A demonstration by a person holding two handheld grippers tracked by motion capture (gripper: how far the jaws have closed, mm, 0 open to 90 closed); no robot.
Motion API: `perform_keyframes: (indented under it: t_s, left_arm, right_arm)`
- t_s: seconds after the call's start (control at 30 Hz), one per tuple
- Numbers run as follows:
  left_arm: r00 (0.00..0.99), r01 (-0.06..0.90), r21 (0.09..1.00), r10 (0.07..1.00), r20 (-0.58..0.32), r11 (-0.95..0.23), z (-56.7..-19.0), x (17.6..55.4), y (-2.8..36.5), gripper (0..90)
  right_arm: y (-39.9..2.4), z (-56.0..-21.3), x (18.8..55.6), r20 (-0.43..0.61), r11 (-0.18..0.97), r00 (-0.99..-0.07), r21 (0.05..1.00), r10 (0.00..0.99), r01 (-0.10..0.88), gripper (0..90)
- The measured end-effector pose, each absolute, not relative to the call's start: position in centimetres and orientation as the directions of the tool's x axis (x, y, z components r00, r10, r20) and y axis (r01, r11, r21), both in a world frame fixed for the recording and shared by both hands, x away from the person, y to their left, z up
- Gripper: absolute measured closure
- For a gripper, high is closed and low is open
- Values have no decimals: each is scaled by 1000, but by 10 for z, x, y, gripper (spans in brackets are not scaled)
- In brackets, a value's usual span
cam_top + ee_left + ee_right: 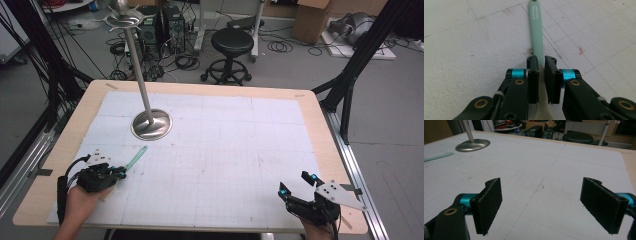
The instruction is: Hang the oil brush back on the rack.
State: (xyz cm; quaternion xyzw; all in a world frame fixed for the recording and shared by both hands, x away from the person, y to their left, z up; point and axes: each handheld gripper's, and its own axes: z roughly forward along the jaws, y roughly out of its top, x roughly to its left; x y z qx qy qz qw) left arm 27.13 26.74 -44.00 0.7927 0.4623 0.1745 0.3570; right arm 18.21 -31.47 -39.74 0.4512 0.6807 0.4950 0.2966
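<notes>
My left gripper (541, 75) clamps the green spatula (536, 30) flat near the table's (310, 105) left front corner for a low pickup; my right gripper (549, 205) idles, spread wide, near the right front corner.

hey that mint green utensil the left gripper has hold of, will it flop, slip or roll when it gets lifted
The green utensil looks like a thin flat strip, so it probably won't roll and is likely light. Its long handle overhangs the left gripper, so it may sag or pivot a little. The smooth-looking surface could slip between the narrow jaws.

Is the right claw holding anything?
No, the right claw stands wide open over the bare white gridded mat, nothing between its jaws.
</notes>
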Motion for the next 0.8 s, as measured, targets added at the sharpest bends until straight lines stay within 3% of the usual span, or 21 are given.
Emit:
perform_keyframes:
  t_s: [0.43,0.8]
  left_arm:
    - [529,534,824,835,-151,-189,-426,259,271,819]
    - [586,444,884,794,-162,-148,-415,249,260,819]
  right_arm:
    - [-314,-397,182,50,100,-423,940,905,326,170]
    - [-313,-396,183,62,96,-437,939,898,331,169]
